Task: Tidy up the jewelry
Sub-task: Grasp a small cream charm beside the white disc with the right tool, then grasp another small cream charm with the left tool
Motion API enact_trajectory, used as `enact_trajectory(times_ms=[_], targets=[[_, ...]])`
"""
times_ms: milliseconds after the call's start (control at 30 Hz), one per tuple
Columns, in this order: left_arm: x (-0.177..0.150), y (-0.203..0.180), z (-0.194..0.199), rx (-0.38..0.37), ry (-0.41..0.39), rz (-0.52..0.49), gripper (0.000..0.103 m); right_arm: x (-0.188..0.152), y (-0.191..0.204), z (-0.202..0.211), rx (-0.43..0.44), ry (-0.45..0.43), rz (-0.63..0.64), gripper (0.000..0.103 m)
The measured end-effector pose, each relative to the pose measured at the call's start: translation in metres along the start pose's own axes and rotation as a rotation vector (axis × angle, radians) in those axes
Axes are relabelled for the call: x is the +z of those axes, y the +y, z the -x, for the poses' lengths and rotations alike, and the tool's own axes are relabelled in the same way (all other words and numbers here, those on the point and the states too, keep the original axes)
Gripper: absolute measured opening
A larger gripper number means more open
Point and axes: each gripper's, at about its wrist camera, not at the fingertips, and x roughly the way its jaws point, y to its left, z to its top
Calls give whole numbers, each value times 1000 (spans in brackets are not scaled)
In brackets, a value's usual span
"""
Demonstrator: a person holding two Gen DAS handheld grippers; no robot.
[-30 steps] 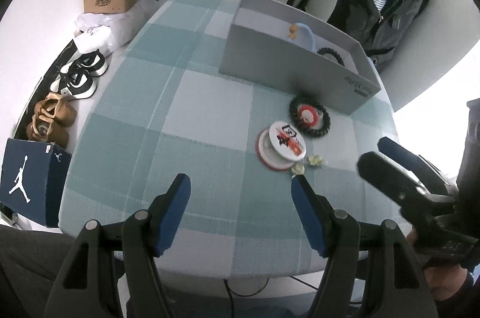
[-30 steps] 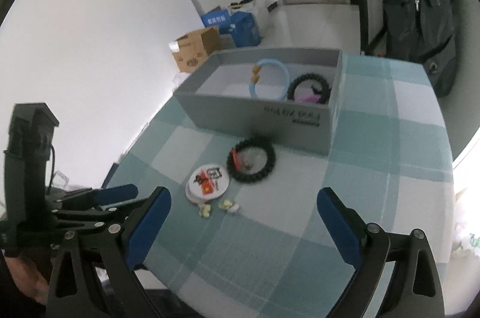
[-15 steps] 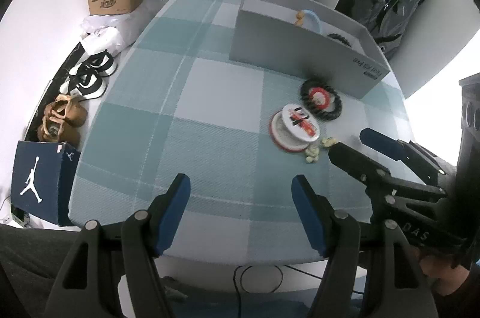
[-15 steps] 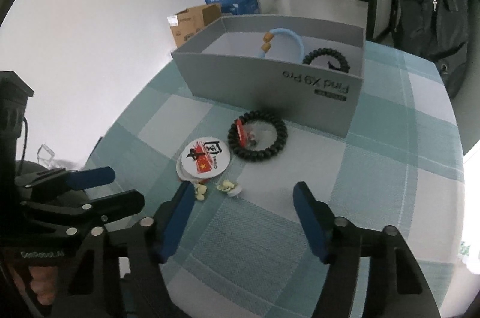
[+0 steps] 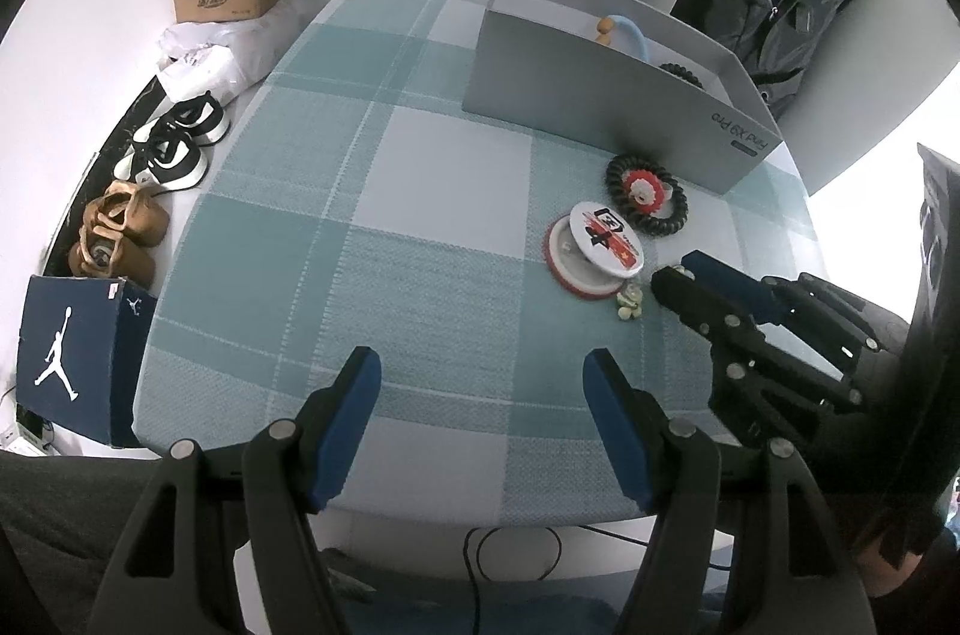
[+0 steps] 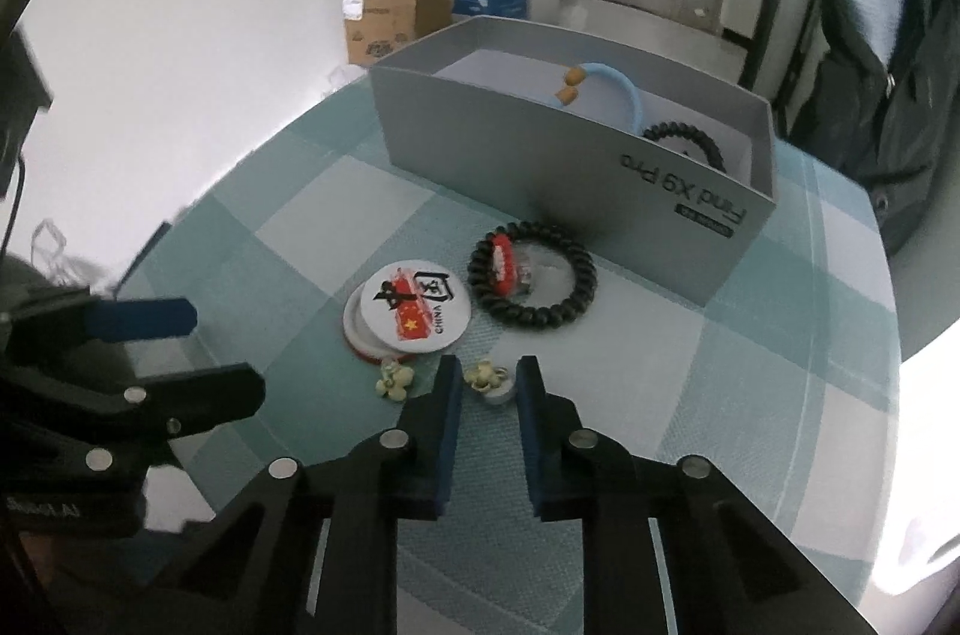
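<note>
Down at the cloth, the right gripper (image 6: 489, 383) has its fingers narrowed to a small gap with a pale flower earring (image 6: 487, 376) sitting between the tips; a slit of daylight shows on either side, so the pads look close but not yet pressed on it. Narrowing that far before contact suits so small a piece: the tips can straddle it without knocking its neighbours. Its twin, a second earring (image 6: 395, 379), lies just beside the left finger, outside the gap, and could be nudged if the tips slide sideways.

Just beyond the tips lies a round badge (image 6: 408, 314), stacked on a red-rimmed disc, and touching distance past that a black bead bracelet (image 6: 533, 282) ringed around a red-and-clear clip (image 6: 507, 266). These loose pieces sit in a cluster near the front wall of the grey box (image 6: 540, 173), which is plainly the destination: a blue bangle (image 6: 612, 86) and another black bracelet (image 6: 690, 140) already rest inside it, leaning toward the right end.

The left gripper (image 5: 483, 395) hangs wide open over bare checked cloth (image 5: 288, 239) at the near edge, well apart from the jewelry and holding nothing, likely parked so it stays out of the right one's path. My judgement: the pick of the earring is about to close, with four or five pieces left to move.
</note>
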Motion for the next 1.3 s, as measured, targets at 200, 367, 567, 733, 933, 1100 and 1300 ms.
enact_trajectory(times_ms=[200, 367, 567, 733, 933, 1100, 1300], targets=[[1, -1, -2, -23, 11, 7, 65, 0, 1, 0, 11, 8, 3, 11], [1, -7, -4, -41, 9, -9, 65, 3, -24, 11, 71, -10, -124, 11], [3, -38, -8, -55, 0, -113, 65, 0, -63, 26, 114, -40, -291, 11], [3, -58, -18, 1, -2, -185, 57, -8, -83, 35, 108, -55, -347, 11], [14, -58, -23, 56, -13, -162, 43, -17, -98, 42, 109, -59, -376, 11], [17, -61, -26, 99, 0, -150, 25, -21, -106, 45, 120, -66, -397, 11], [12, -71, -27, 95, 10, -176, 8, -23, -107, 50, 130, -80, -406, 11]])
